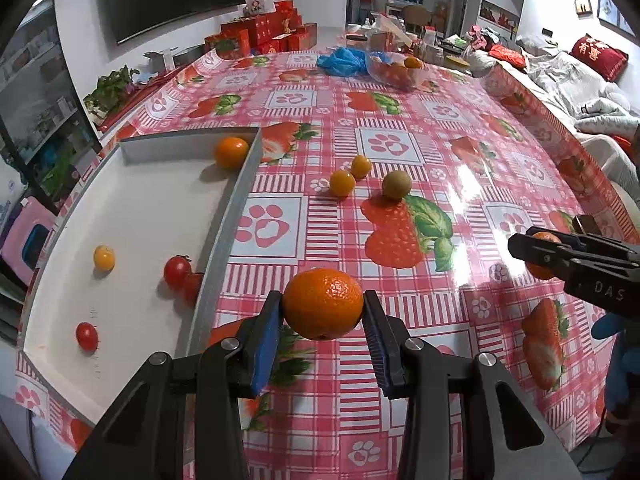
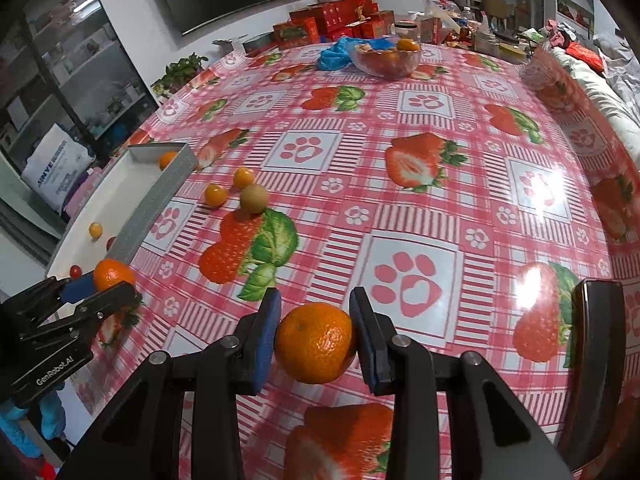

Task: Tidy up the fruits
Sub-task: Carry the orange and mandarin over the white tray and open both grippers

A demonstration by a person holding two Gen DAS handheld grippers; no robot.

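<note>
My left gripper (image 1: 323, 306) is shut on an orange mandarin (image 1: 323, 303), held just right of the white tray (image 1: 132, 208). It also shows in the right wrist view (image 2: 108, 286). My right gripper (image 2: 315, 340) is shut on a second mandarin (image 2: 315, 343) above the tablecloth; it shows at the right edge of the left wrist view (image 1: 536, 254). In the tray lie an orange (image 1: 231, 153), a yellow tomato (image 1: 104, 258) and red cherry tomatoes (image 1: 177, 272). Two small orange fruits (image 1: 342, 182) and a brown kiwi (image 1: 396, 185) lie on the table beside the tray.
A strawberry-print tablecloth (image 1: 400, 128) covers the table. A clear bowl of fruit (image 1: 394, 70) and a blue plastic bag (image 1: 342, 60) sit at the far end. Red boxes (image 1: 264, 34) stand behind. A dark phone (image 2: 596, 364) lies at the right.
</note>
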